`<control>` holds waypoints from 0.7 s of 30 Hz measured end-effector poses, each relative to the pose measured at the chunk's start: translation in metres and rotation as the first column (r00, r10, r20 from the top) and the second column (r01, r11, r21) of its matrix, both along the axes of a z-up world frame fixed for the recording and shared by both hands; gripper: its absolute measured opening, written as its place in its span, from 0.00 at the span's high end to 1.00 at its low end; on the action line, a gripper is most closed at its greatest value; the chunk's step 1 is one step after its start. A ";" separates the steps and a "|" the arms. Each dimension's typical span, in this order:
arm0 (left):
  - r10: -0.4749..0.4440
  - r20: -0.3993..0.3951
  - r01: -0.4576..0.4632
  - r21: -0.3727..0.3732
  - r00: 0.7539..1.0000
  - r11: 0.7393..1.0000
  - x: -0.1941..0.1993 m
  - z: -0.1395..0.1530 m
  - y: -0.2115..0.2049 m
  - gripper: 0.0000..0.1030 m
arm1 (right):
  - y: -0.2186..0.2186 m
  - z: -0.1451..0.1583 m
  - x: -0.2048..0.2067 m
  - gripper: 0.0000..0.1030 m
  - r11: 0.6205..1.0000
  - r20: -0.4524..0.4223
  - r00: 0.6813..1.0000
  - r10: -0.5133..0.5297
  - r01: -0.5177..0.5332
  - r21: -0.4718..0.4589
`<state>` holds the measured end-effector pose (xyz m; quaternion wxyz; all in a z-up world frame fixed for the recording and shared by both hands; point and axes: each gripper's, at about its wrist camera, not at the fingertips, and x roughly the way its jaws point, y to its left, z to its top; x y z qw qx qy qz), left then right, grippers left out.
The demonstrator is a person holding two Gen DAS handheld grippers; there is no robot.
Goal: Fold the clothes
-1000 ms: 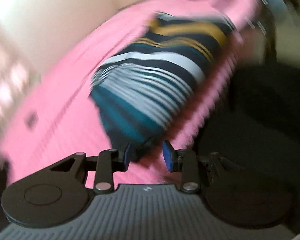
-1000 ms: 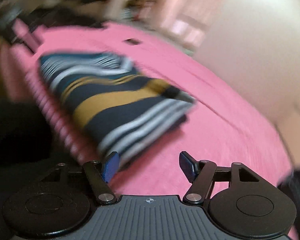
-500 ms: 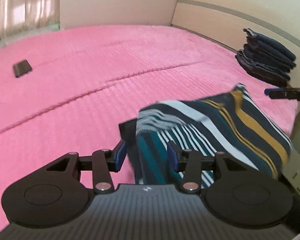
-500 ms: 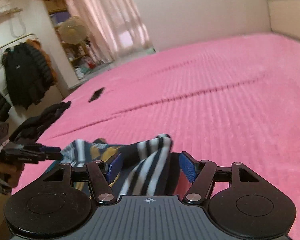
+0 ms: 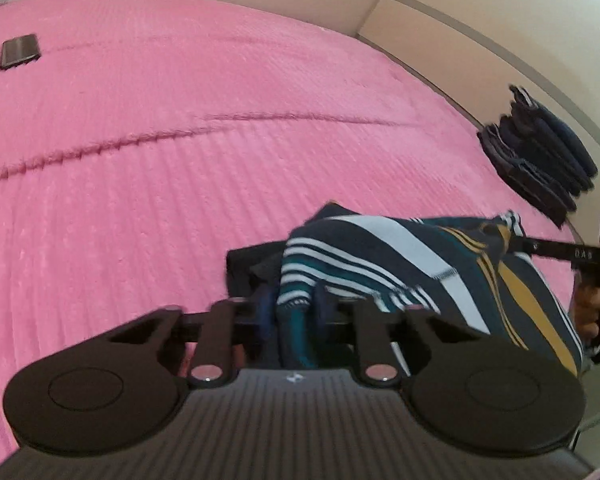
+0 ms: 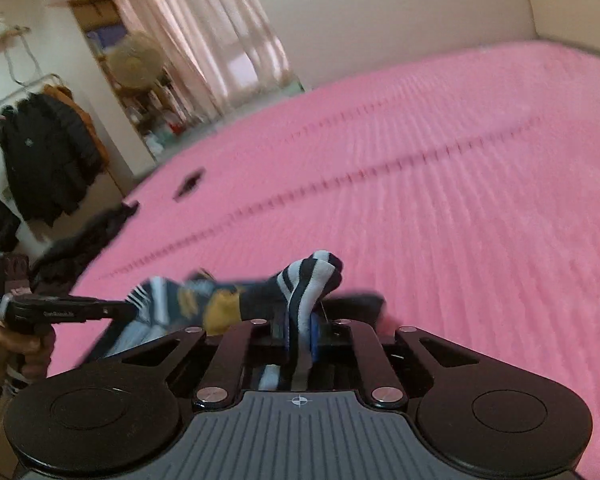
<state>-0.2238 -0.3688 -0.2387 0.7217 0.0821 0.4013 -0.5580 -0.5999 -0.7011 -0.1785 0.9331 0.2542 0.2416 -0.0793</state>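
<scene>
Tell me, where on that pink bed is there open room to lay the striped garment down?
The pink bedspread is bare across its wide middle, between the small dark flat thing near its far corner and the stack of dark folded clothes by the headboard. It is crowded at the near edge, where both grippers pinch the striped garment.

Left gripper (image 5: 292, 312) black linkage arms, blue pads, silver pivot screws, ribbed grey housing, right gripper (image 6: 300, 330) same build, crosshair mark on housing
</scene>
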 end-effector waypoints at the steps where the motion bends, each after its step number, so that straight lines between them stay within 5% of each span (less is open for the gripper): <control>1: -0.002 0.017 0.002 -0.012 1.000 1.000 -0.003 0.006 0.003 0.96 | 0.001 0.006 0.000 0.93 1.000 0.034 0.999 0.003 -0.003 -0.011; 5: 0.029 0.088 -0.018 -0.125 0.996 0.992 -0.010 0.039 0.018 0.96 | -0.003 0.024 0.001 0.93 0.997 0.086 0.996 0.013 -0.006 -0.073; 8: 0.041 0.109 -0.026 -0.142 0.993 0.990 -0.003 0.045 0.013 0.96 | -0.021 -0.012 0.019 0.93 0.999 -0.026 0.999 -0.032 0.032 0.002; 10: 0.036 0.091 -0.028 -0.091 0.995 0.996 0.005 0.032 0.000 0.96 | -0.031 -0.040 0.025 0.93 0.995 -0.088 0.994 -0.064 0.070 0.073; 12: 0.031 0.049 -0.030 -0.016 0.998 0.999 0.013 0.008 -0.014 0.95 | -0.037 -0.050 0.017 0.91 0.989 -0.059 0.995 -0.086 0.093 0.119; 13: 0.031 0.034 -0.032 0.005 0.999 0.999 0.015 -0.004 -0.019 0.94 | -0.036 -0.048 0.013 0.85 0.989 -0.056 0.994 -0.094 0.099 0.111; 15: 0.040 0.026 -0.040 0.009 0.999 0.999 0.016 -0.012 -0.021 0.93 | -0.032 -0.035 0.008 0.43 0.991 -0.080 0.989 -0.126 0.128 0.022; 21: 0.084 0.165 -0.087 0.011 0.983 0.996 0.005 0.021 -0.002 0.84 | 0.006 0.023 -0.014 0.43 0.981 -0.003 0.999 -0.054 0.052 -0.184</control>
